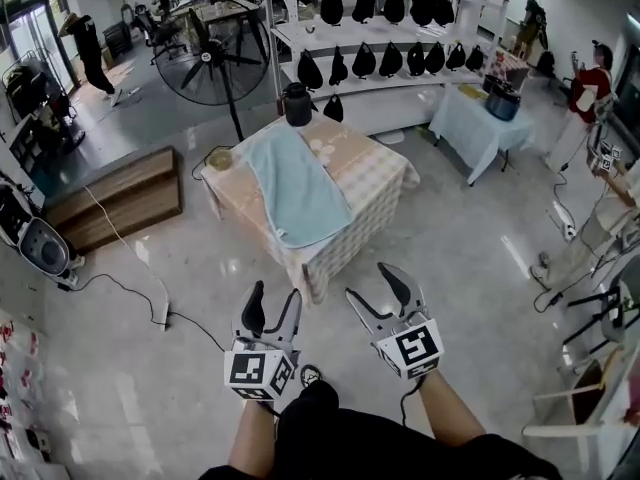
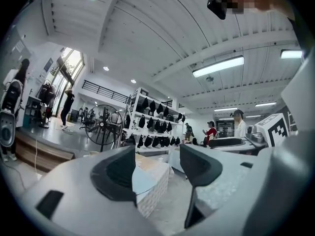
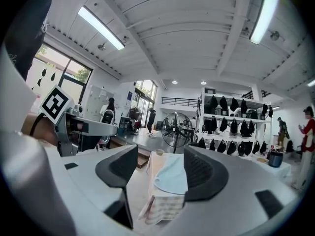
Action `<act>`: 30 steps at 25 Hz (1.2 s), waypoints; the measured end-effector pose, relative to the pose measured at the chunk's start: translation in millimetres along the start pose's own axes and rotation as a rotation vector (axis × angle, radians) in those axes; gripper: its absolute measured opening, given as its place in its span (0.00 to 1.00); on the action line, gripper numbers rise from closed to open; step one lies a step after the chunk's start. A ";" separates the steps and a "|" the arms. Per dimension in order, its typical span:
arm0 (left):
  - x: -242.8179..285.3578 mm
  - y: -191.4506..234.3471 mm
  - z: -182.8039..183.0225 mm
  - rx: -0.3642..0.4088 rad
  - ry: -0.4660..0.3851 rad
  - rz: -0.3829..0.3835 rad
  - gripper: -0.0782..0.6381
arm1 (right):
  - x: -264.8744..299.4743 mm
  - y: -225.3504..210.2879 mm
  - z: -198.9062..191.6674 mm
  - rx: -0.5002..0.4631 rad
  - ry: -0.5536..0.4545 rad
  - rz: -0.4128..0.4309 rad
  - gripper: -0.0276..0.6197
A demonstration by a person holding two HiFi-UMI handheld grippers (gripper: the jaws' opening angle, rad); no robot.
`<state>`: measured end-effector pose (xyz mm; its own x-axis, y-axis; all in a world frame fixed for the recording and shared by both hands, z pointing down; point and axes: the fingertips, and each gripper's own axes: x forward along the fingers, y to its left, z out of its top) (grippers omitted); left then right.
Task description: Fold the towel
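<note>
A light blue towel (image 1: 293,188) lies spread in a long strip across a small table (image 1: 375,173) covered with a checked cloth, in the middle of the head view. Its near end hangs over the front edge. The same towel (image 3: 173,175) shows between the jaws in the right gripper view. Both grippers hang well short of the table, over the floor. My left gripper (image 1: 273,307) is open and holds nothing. My right gripper (image 1: 371,283) is open too, also with nothing in it. Part of the table (image 2: 150,178) appears in the left gripper view.
A black kettle (image 1: 297,104) and a small bowl (image 1: 219,158) stand on the table's far side. A large floor fan (image 1: 215,60) stands behind it, shelves of black bags (image 1: 395,33) beyond. A wooden platform (image 1: 115,200) lies left, a second covered table (image 1: 480,118) right. Cables (image 1: 140,293) cross the floor.
</note>
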<state>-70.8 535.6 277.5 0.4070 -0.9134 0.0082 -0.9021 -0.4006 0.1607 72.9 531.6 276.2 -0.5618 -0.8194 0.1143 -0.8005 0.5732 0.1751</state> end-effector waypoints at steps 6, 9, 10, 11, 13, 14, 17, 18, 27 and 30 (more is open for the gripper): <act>56.9 64.2 5.7 -0.002 0.015 -0.005 0.48 | 95.0 -10.3 3.0 -0.002 0.011 0.039 0.46; 76.9 96.9 6.2 0.000 0.020 0.001 0.48 | 136.2 -11.2 -2.6 0.008 0.023 0.064 0.46; 84.1 106.8 4.6 -0.002 0.025 0.006 0.48 | 147.5 -14.6 -6.0 0.011 0.030 0.061 0.46; 92.5 114.8 2.0 -0.008 0.034 0.011 0.48 | 157.1 -20.2 -9.6 0.016 0.038 0.056 0.46; 111.3 122.6 -4.4 -0.024 0.054 0.012 0.48 | 170.8 -36.4 -17.4 0.027 0.059 0.047 0.46; 120.8 123.3 -7.6 -0.029 0.063 0.009 0.48 | 175.9 -45.7 -21.8 0.029 0.072 0.044 0.46; 150.1 127.7 -20.2 -0.032 0.094 0.009 0.48 | 193.5 -73.9 -35.0 0.034 0.098 0.038 0.46; 160.3 130.2 -25.3 -0.037 0.106 0.013 0.48 | 200.2 -83.0 -39.3 0.039 0.103 0.037 0.46; 263.5 157.3 -74.5 -0.049 0.235 0.107 0.48 | 273.6 -174.3 -90.3 0.040 0.190 0.115 0.46; 287.0 164.1 -93.0 -0.046 0.290 0.151 0.48 | 292.5 -199.8 -115.4 0.035 0.240 0.162 0.46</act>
<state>-88.7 214.5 398.0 0.2988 -0.9007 0.3153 -0.9507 -0.2524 0.1802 92.6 176.6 387.4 -0.6207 -0.6928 0.3671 -0.7135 0.6932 0.1019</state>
